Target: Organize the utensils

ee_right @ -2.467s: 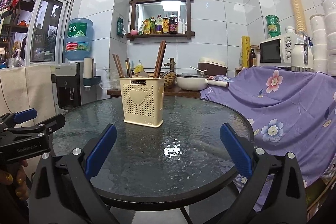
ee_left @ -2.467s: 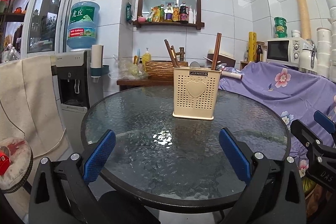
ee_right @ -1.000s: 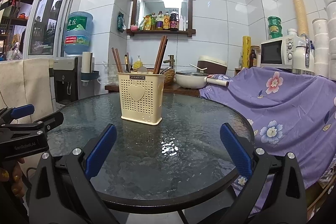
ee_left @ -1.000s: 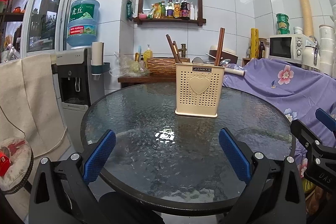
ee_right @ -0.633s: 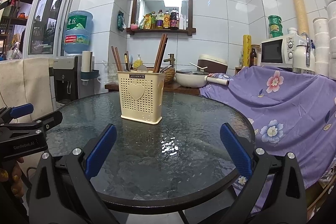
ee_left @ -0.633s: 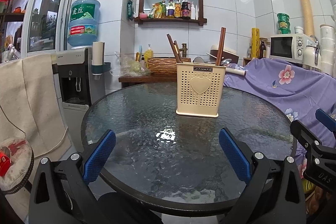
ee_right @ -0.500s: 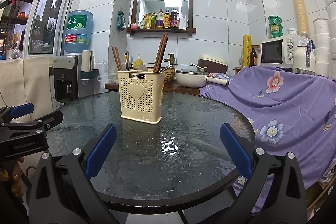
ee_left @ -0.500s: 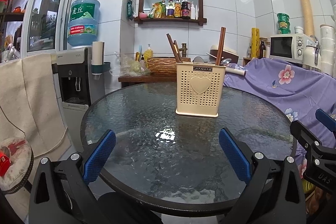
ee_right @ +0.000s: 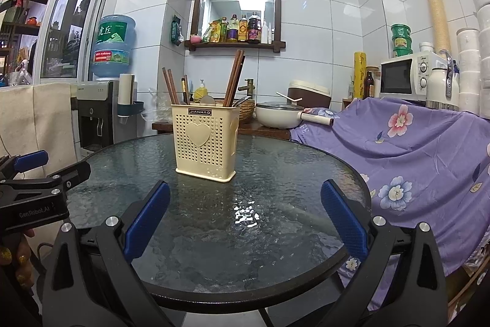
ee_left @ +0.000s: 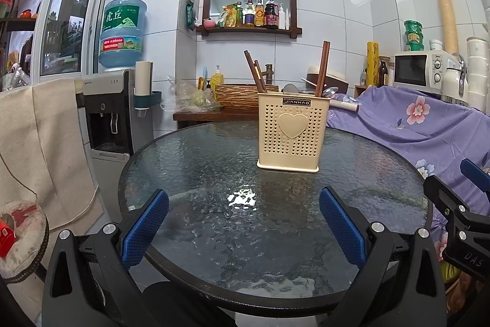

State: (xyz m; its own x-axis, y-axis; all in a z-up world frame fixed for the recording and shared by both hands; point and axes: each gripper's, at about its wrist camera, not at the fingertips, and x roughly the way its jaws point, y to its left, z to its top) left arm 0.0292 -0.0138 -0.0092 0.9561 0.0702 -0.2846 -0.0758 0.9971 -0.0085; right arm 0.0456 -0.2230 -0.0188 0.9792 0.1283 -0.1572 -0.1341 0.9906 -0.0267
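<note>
While both cameras show the cream utensil holder [ee_left: 292, 132] sitting a little higher in frame than it did a couple of seconds ago, nothing else on the glass bench [ee_left: 214, 222] differs: the view has tipped down or dropped slightly and settled, and in the last half second it is practically steady. The holder stands upright on the bench, right of centre in the left wrist picture and left of centre in the right wrist picture [ee_right: 205, 140], apart from both sets of tongs. Brown chopsticks [ee_right: 233, 78] lean out of its top, another pair [ee_right: 170, 86] at its left side, and what look like spoon bowls [ee_left: 329, 92] peek over the rim; how the inside is divided cannot be seen from here.

The left tongs [ee_left: 243, 227] are spread wide with nothing between the blue pads [ee_left: 144, 227], low in the frame over the near edge of the bench. The right tongs [ee_right: 245, 222] are likewise spread and empty. Each appears at the other camera's edge: the right one at the lower right of the left view, the left one at the lower left of the right view, with a hand [ee_right: 18, 259] under it.

My reading is that either the work is finished and the tongs are backed off, since no utensil lies loose on the glass, or it has not started and the utensils in the holder are to be sorted. From these views I cannot tell which. Any next reach would have to go forward and up to the chopstick ends.
</note>
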